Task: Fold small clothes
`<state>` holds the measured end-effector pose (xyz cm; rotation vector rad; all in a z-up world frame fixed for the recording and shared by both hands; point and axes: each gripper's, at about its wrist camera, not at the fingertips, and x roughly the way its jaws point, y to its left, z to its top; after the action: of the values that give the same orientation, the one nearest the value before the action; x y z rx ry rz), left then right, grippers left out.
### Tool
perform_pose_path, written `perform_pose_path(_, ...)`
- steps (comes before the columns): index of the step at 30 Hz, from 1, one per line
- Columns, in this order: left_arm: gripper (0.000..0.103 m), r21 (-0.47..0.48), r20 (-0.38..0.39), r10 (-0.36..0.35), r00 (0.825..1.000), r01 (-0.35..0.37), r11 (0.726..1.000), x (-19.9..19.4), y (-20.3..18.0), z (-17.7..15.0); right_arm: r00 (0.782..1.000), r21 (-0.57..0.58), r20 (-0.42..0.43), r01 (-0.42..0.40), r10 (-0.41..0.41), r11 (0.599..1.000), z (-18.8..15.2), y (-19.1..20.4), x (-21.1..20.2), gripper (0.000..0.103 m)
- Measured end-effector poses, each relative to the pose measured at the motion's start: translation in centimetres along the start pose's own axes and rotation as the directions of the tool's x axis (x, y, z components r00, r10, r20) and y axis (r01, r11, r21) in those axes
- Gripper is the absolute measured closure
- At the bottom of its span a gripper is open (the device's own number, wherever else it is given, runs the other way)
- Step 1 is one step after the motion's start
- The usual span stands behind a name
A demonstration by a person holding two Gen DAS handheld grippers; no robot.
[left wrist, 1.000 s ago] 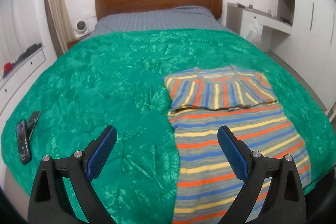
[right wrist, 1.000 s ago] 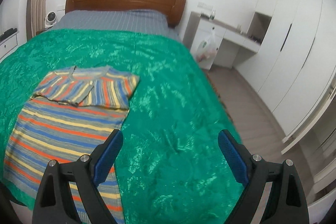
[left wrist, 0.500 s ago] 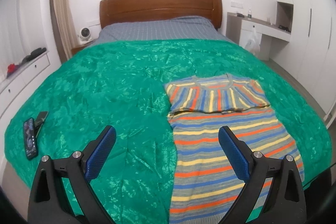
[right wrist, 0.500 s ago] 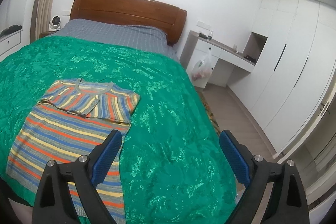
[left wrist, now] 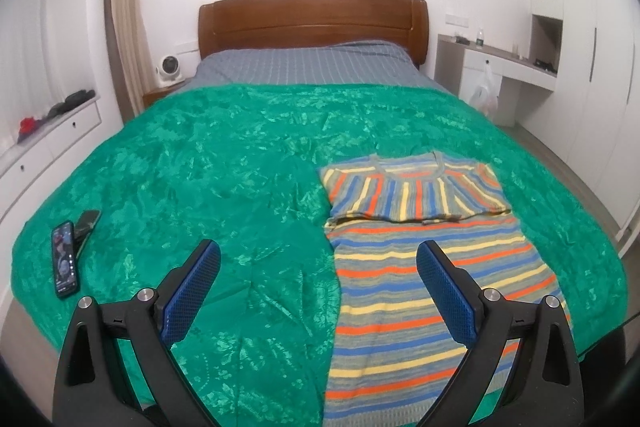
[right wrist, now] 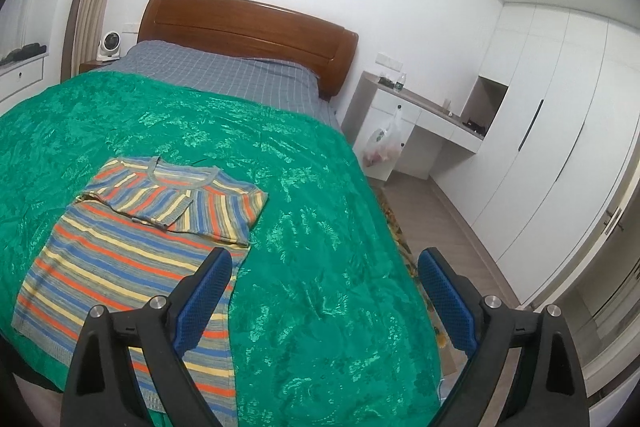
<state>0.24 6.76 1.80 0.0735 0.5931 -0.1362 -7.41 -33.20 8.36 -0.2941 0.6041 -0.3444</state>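
A striped knit top (left wrist: pixel 424 267) in blue, orange, yellow and grey lies flat on the green bedspread (left wrist: pixel 208 167), near the foot of the bed. Its sleeves are folded in across the chest, below the neckline. My left gripper (left wrist: pixel 318 267) hovers open above the bed's near edge, its right finger over the top's lower half and its left finger over bare bedspread. In the right wrist view the same top (right wrist: pixel 132 247) sits at lower left, and my right gripper (right wrist: pixel 326 275) hangs open past its right edge. Nothing is between either pair of blue pads.
A phone (left wrist: pixel 64 261) and a dark object (left wrist: pixel 86 221) lie at the bed's left near corner. A wooden headboard (left wrist: pixel 312 21) closes the far end. A white desk with a hanging plastic bag (right wrist: pixel 382 143) and tall wardrobes (right wrist: pixel 560 147) flank the right; floor runs between.
Both grippers have risen and drawn back from the bed, so more of the wall and room shows. The top lies as before, and both grippers stay open.
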Motion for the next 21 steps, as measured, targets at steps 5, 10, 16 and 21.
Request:
perform_pose_path(5, 0.003, -0.008, -0.001, 0.003, 1.000, -0.003, 1.000, -0.1, 0.2, -0.1, 1.000, -0.012, 0.003, 0.010, -0.010, 1.000, 0.2, 0.1, -0.1, 0.009)
perform_pose_path(10, 0.003, -0.012, -0.003, 0.007, 1.000, -0.007, 1.000, 0.0, 0.3, -0.3, 1.000, -0.022, 0.001, 0.013, -0.013, 1.000, 0.1, 0.2, 0.0, 0.009)
perform_pose_path(16, 0.003, -0.019, -0.018, 0.013, 1.000, -0.013, 1.000, 0.3, 0.5, -0.8, 1.000, -0.031, -0.010, -0.002, 0.002, 1.000, 0.0, 0.4, 0.5, 0.009)
perform_pose_path(21, 0.003, -0.016, -0.039, 0.021, 0.999, -0.022, 1.000, 0.5, 0.6, -1.4, 0.994, -0.044, 0.019, -0.103, 0.104, 0.994, -0.5, -0.2, 0.3, 0.009)
